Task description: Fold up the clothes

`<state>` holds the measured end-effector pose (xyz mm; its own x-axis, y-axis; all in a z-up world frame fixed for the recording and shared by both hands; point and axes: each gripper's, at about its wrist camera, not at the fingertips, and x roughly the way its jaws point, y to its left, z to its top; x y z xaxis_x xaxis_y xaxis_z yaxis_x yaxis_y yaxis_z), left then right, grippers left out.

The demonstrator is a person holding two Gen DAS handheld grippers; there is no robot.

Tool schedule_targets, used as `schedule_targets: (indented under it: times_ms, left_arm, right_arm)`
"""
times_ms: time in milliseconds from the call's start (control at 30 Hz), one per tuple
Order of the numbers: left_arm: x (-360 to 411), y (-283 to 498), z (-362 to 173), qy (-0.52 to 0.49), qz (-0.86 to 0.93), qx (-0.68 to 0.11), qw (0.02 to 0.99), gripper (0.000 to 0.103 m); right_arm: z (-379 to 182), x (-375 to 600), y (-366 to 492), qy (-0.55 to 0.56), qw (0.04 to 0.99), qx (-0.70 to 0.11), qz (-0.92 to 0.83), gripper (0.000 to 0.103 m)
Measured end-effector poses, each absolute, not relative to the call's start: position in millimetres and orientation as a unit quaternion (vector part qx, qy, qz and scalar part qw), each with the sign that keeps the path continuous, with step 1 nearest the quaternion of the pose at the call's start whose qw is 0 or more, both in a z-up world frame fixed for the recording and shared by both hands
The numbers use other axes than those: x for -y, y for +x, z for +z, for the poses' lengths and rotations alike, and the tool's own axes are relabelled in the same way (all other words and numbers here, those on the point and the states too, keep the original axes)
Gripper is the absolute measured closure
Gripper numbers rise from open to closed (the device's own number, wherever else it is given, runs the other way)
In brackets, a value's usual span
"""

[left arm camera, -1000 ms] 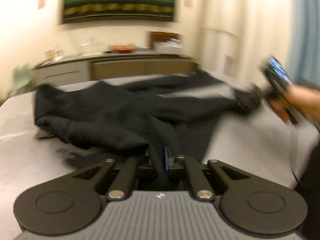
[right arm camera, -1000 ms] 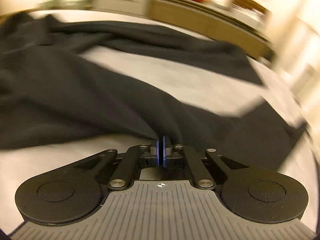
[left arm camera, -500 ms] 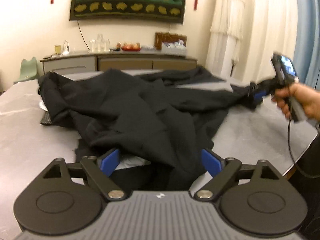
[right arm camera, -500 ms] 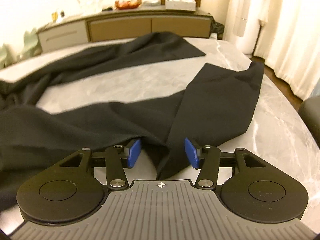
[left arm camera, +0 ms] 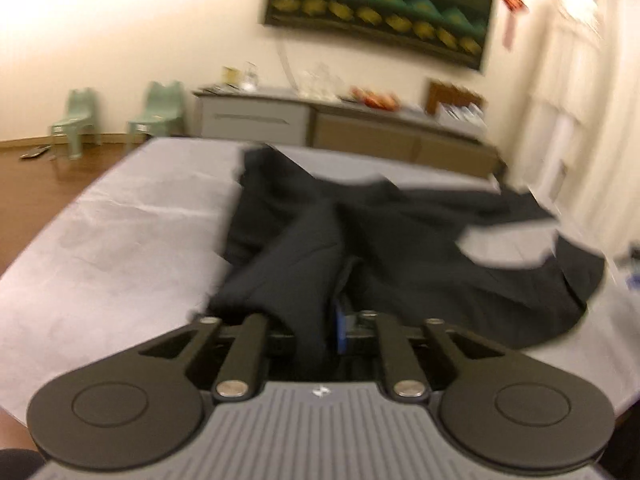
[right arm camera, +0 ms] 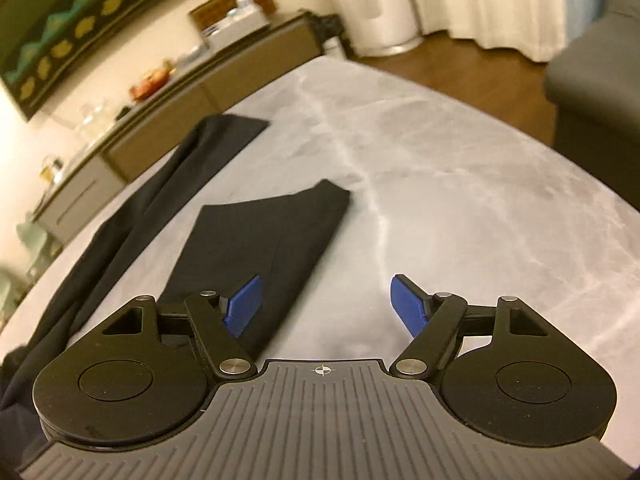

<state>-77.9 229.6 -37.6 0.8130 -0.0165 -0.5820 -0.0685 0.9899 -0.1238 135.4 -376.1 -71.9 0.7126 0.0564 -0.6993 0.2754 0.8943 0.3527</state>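
Seen from each wrist camera, the left gripper and right gripper share one build: a grey ribbed housing low in the frame with a small crosshair mark at its top edge, two round black discs at lower left and right, black linkage arms pinned with silver screws, and blue finger pads.

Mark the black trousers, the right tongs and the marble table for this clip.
black trousers [right arm camera: 264, 236]: right wrist view, flat leg end lying on the table.
right tongs [right arm camera: 326, 306]: right wrist view, the open gap midway between the blue tips.
marble table [right arm camera: 460, 184]: right wrist view, bare grey top.
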Motion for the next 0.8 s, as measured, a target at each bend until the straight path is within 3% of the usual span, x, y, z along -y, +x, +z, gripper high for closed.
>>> schedule_targets:
  times_ms: [33,100,267,400,433,467,500,533,567,600,667,800]
  left_arm:
    - [-225.2,-80.3,-39.4,-0.069,0.011,-0.302,0.951,0.064]
    - [-217.3,-77.1,-42.7,-0.066,0.012,-0.301,0.951,0.038]
    - [-202.5,-61.4,-59.7,-0.064,0.019,-0.32,0.945,0.022]
    - [-196.8,-50.6,-75.7,-0.054,0.026,-0.346,0.936,0.022]
    - [-198.2,-46.8,-78.3,-0.053,0.028,-0.351,0.934,0.024]
    - [-200.3,-42.6,-80.7,-0.052,0.03,-0.357,0.932,0.048]
    - [-202.3,-38.4,-83.0,-0.051,0.033,-0.362,0.93,0.087]
    - [-206.8,-30.3,-81.2,-0.055,0.034,-0.362,0.93,0.098]
    - [-211.9,-21.2,-78.5,-0.061,0.036,-0.36,0.93,0.098]
    - [-217.0,-11.9,-71.6,-0.061,0.043,-0.348,0.934,0.098]
    - [-227.6,15.7,-43.4,-0.056,0.064,-0.316,0.945,0.099]
    - [-252.9,23.9,52.3,-0.103,0.056,-0.172,0.978,0.099]
  right_arm:
    - [-70.6,371.2,136.7,0.214,0.901,-0.375,-0.049,0.023]
    - [-66.3,356.9,138.7,0.192,0.908,-0.371,-0.025,0.017]
    - [-60.4,314.2,143.8,0.124,0.924,-0.363,0.006,0.013]
    - [-64.6,266.6,154.5,0.064,0.922,-0.376,0.062,0.012]
    - [-67.7,253.8,158.0,0.043,0.921,-0.382,0.068,0.012]
    - [-71.2,243.9,160.4,0.024,0.919,-0.388,0.064,0.015]
    - [-75.6,234.6,164.3,0.005,0.916,-0.396,0.06,0.037]
    - [-81.5,227.6,171.2,-0.013,0.909,-0.412,0.054,0.056]
    - [-85.1,223.4,176.4,-0.024,0.905,-0.421,0.049,0.088]
    - [-85.2,220.6,181.4,-0.036,0.908,-0.416,0.043,0.103]
    - [-79.7,220.7,190.4,-0.048,0.914,-0.401,0.039,0.103]
    - [-25.1,266.7,183.1,0.019,0.964,-0.265,-0.017,0.103]
